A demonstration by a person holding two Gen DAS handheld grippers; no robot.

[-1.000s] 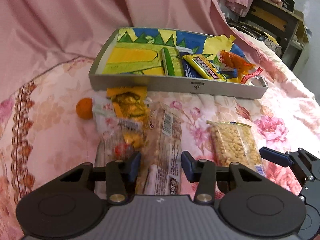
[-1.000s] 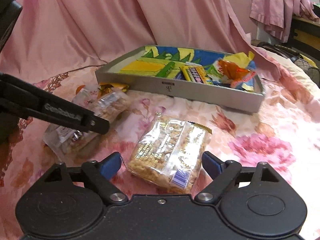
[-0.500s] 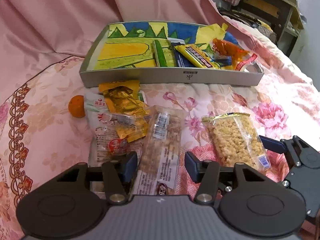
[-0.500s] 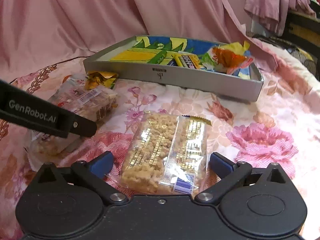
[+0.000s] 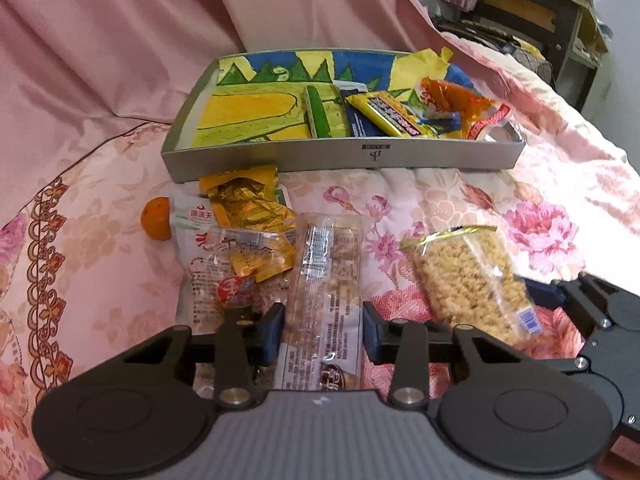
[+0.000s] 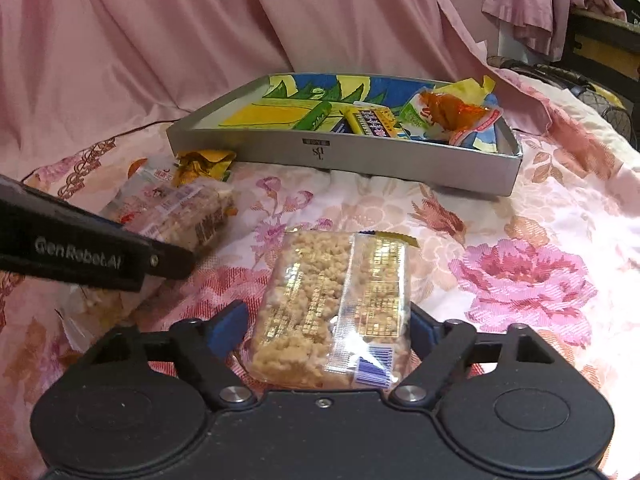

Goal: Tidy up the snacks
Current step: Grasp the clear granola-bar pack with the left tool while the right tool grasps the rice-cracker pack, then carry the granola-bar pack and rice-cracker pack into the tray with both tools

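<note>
A clear-wrapped nut bar (image 5: 328, 272) lies on the floral bedspread between the blue pads of my left gripper (image 5: 324, 332). Its jaws are closing and both pads touch the wrapper's edges. A puffed-rice packet (image 6: 336, 296) lies between the pads of my right gripper (image 6: 326, 328). Those jaws are closing too, with a gap still showing on the left side. The grey tray (image 5: 320, 156) stands behind, holding a green bar (image 5: 320, 114), a yellow bar (image 5: 384, 114) and an orange packet (image 5: 452, 100). The left gripper's finger (image 6: 120, 256) crosses the right wrist view.
Left of the nut bar lies a pile of packets: a white one with red print (image 5: 208, 272) and a gold-yellow one (image 5: 248, 208). A small orange fruit (image 5: 157, 218) sits beside them. Pink cloth hangs behind the tray. Dark furniture (image 5: 532, 12) stands at the far right.
Both pairs of jaws widened a little, then narrowed around their packets. The left pads now touch the nut bar. Neither hand has shifted much.
</note>
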